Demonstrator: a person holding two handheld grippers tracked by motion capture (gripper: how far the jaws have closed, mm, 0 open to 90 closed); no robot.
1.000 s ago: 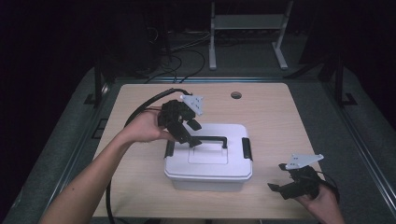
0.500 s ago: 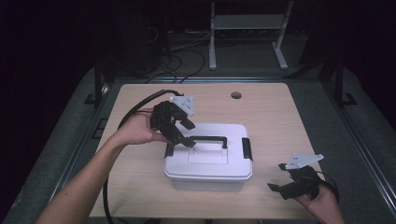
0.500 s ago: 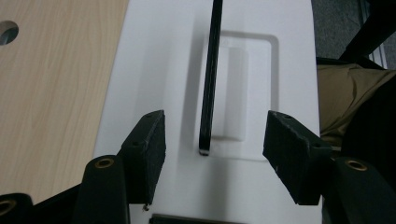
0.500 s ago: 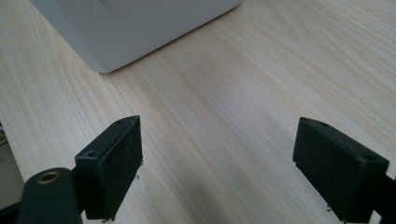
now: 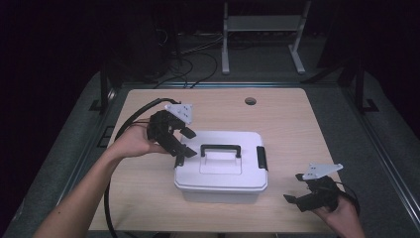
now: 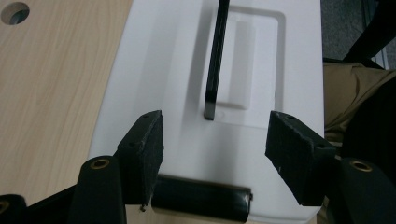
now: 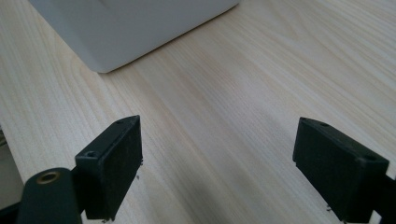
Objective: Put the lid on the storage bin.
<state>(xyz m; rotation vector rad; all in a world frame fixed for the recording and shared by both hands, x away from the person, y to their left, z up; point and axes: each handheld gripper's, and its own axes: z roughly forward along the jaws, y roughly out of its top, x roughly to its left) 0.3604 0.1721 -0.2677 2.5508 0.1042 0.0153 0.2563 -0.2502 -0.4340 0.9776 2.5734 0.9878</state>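
From above, a white box (image 5: 221, 168) with a black handle (image 5: 221, 148) sits mid-bench (image 5: 287, 124). The left hand-held gripper (image 5: 184, 145), jaws apart, hovers at the box's left end, above its latch. The right hand-held gripper (image 5: 296, 201), jaws apart, sits low near the bench's front right corner, apart from the box. In the left gripper view, spread jaws frame the lid (image 6: 182, 70), a black latch (image 6: 201, 198) between them. In the right gripper view, wide-open jaws frame bare wood, the box corner (image 7: 107, 56) ahead.
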